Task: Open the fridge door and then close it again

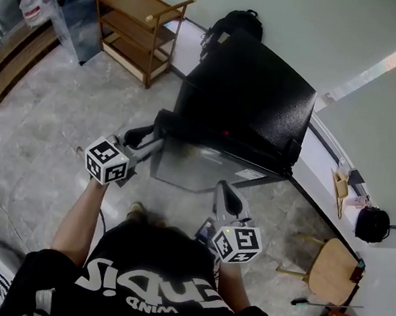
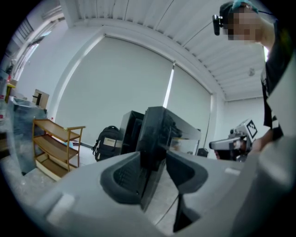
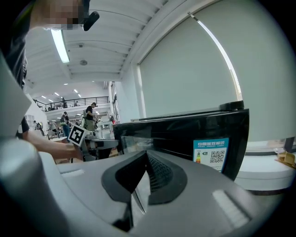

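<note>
While the fridge door (image 1: 211, 168) of the black fridge (image 1: 257, 96), on the floor (image 1: 44, 119) by the wall (image 1: 310, 24), was gripped at its free edge by the fingers of the left gripper (image 1: 151, 138), those of the right gripper (image 1: 227, 192) being closed on nothing, the door's swing was judged the step in hand, and a steady arc was called for.

Quantity in view: one fridge (image 1: 252, 103); two grippers, namely left gripper (image 1: 153, 138) and right gripper (image 1: 225, 188); one wooden shelf unit (image 1: 138, 34); one backpack (image 1: 233, 25); one wooden stool (image 1: 333, 269); one translucent bin (image 1: 77, 0).
</note>
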Tool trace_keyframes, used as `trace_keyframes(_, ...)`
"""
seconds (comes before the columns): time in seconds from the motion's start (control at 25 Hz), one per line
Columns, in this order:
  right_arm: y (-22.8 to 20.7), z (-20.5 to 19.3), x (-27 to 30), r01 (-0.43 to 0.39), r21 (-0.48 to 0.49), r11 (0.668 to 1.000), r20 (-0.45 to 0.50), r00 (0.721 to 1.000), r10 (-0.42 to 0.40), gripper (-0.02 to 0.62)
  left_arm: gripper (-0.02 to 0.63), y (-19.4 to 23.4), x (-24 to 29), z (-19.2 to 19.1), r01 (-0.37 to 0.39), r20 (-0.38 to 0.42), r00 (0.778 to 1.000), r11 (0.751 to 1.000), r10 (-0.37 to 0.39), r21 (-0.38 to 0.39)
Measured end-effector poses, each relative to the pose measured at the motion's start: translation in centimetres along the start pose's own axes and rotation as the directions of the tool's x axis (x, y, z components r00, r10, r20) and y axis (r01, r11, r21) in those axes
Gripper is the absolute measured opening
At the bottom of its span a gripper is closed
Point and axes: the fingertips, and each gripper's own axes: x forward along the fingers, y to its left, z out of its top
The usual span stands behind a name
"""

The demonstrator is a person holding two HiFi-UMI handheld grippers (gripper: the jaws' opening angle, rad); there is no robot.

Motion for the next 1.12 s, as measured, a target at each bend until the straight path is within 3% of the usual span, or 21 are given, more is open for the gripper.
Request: trace_keyframes(1.12, 2.1, -0.2, -1.0, -0.013, 0.015, 1.0, -0.003, 1.0, 0.013, -0.003, 0.146, -6.2, -6.7, -2.1, -0.004, -0.005, 1.0, 0.999, 0.004, -0.033)
